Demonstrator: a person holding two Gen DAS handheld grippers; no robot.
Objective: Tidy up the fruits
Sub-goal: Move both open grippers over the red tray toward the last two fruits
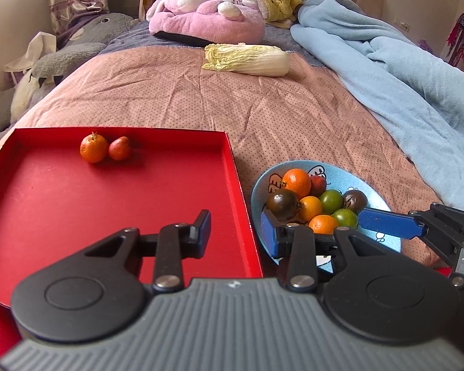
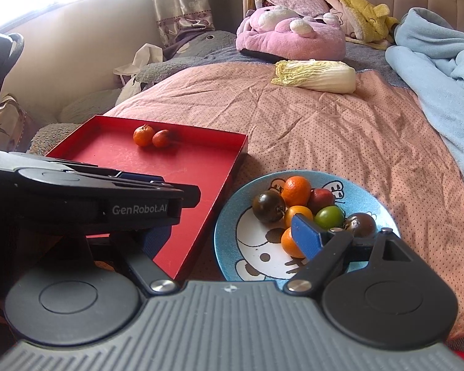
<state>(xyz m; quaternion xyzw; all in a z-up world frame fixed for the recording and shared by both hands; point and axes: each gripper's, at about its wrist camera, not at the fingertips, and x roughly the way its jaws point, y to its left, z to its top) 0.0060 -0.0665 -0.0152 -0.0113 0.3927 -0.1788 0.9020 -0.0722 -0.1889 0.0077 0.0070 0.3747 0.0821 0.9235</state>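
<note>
A red tray (image 1: 46,204) (image 2: 182,167) lies on the bed and holds two small orange-red fruits (image 1: 105,147) (image 2: 153,136) at its far side. A blue cartoon plate (image 1: 383,241) (image 2: 232,238) to its right holds several small fruits: orange, green, dark and red ones (image 1: 312,199) (image 2: 297,205). My left gripper (image 1: 236,232) is open and empty, straddling the tray's right rim and the plate's near left edge. My right gripper (image 2: 232,235) is open; its right finger (image 2: 306,235) (image 1: 389,221) reaches over the plate beside an orange fruit, and its left finger is hidden behind the left gripper's body (image 2: 77,198).
A napa cabbage (image 1: 247,58) (image 2: 315,75) lies farther back on the pink quilt (image 1: 232,105). A light blue blanket (image 1: 402,71) is heaped at the right. Plush toys (image 1: 207,15) lie at the headboard.
</note>
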